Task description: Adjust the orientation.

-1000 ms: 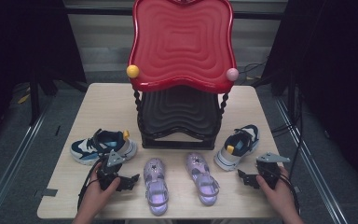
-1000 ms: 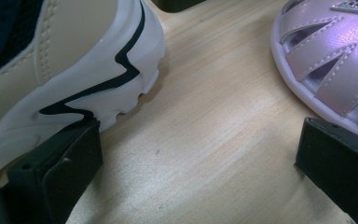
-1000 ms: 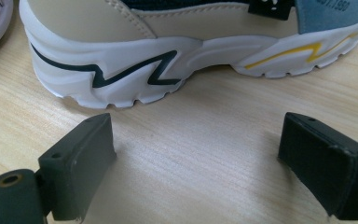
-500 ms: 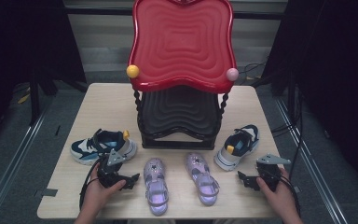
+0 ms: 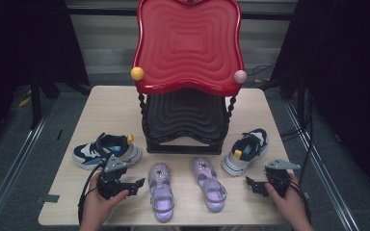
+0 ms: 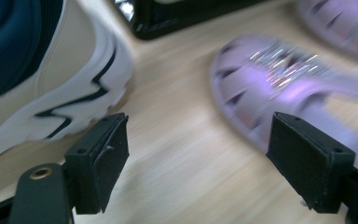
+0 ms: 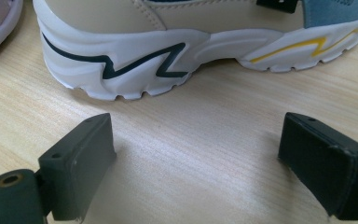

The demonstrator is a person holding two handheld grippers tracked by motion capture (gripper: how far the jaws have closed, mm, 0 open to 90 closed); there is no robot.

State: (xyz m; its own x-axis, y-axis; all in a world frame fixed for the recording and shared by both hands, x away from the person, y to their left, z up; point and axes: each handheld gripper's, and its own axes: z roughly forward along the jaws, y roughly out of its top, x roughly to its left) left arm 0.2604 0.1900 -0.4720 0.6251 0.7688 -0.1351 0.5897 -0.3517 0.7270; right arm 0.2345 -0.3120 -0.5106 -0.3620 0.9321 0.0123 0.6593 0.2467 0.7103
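A blue-and-white sneaker point(image 5: 107, 150) point(image 6: 37, 70) lies at the left of the table, and its mate point(image 5: 245, 150) point(image 7: 168, 37) lies at the right. Two purple sandals point(image 5: 160, 190) point(image 5: 208, 182) sit between them, near the front. My left gripper point(image 5: 136, 186) point(image 6: 198, 135) hovers between the left sneaker and the left sandal point(image 6: 279, 79). Its jaws have just been closing, and only bare table lies between them. My right gripper point(image 5: 251, 185) point(image 7: 198, 130) rests open near the front right, facing the side of the right sneaker's sole.
A two-tier rack stands mid-table behind the shoes, with a red wavy top shelf point(image 5: 189, 43) over a black lower shelf point(image 5: 185, 115). Yellow point(image 5: 137, 73) and pink point(image 5: 240, 76) knobs mark its front corners. Cables trail off the table's right side.
My left gripper has lifted slightly and its jaws stand a little narrower. The right hand and all the shoes have kept still.
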